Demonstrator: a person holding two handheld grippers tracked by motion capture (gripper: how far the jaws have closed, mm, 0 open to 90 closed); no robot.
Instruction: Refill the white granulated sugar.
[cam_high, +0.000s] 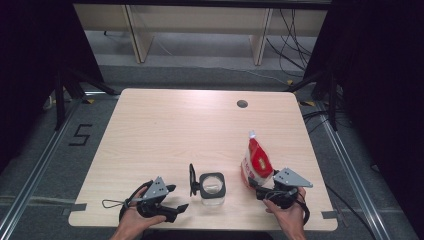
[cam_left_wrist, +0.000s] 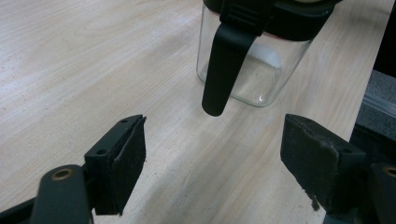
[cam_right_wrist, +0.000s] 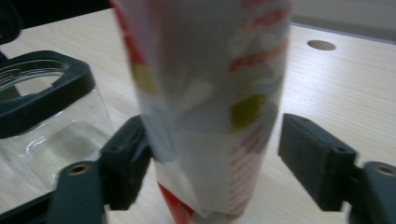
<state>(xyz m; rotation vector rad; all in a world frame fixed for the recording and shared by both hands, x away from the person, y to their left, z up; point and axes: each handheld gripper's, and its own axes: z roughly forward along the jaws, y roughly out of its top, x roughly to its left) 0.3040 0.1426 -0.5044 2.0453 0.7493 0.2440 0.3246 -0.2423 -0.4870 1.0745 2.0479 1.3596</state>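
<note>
A clear glass jar (cam_high: 212, 187) with a black rim stands near the table's front edge, its black lid (cam_high: 192, 180) swung open to its left. My left gripper (cam_high: 176, 197) is to the left of the jar, open and with nothing in it. In the left gripper view the lid's black flap (cam_left_wrist: 229, 60) hangs down in front of the jar (cam_left_wrist: 261, 79), beyond the gripper (cam_left_wrist: 212, 144). A red and white pouch (cam_high: 256, 162) stands upright right of the jar. My right gripper (cam_right_wrist: 212, 149) is open around the pouch (cam_right_wrist: 210, 70): one jaw touches it and the other stands off.
The light wooden table (cam_high: 175, 130) has a round cable hole (cam_high: 242, 104) at the back right. The front edge runs just behind both hands. Dark curtains, tripod legs and cables surround the table on the floor.
</note>
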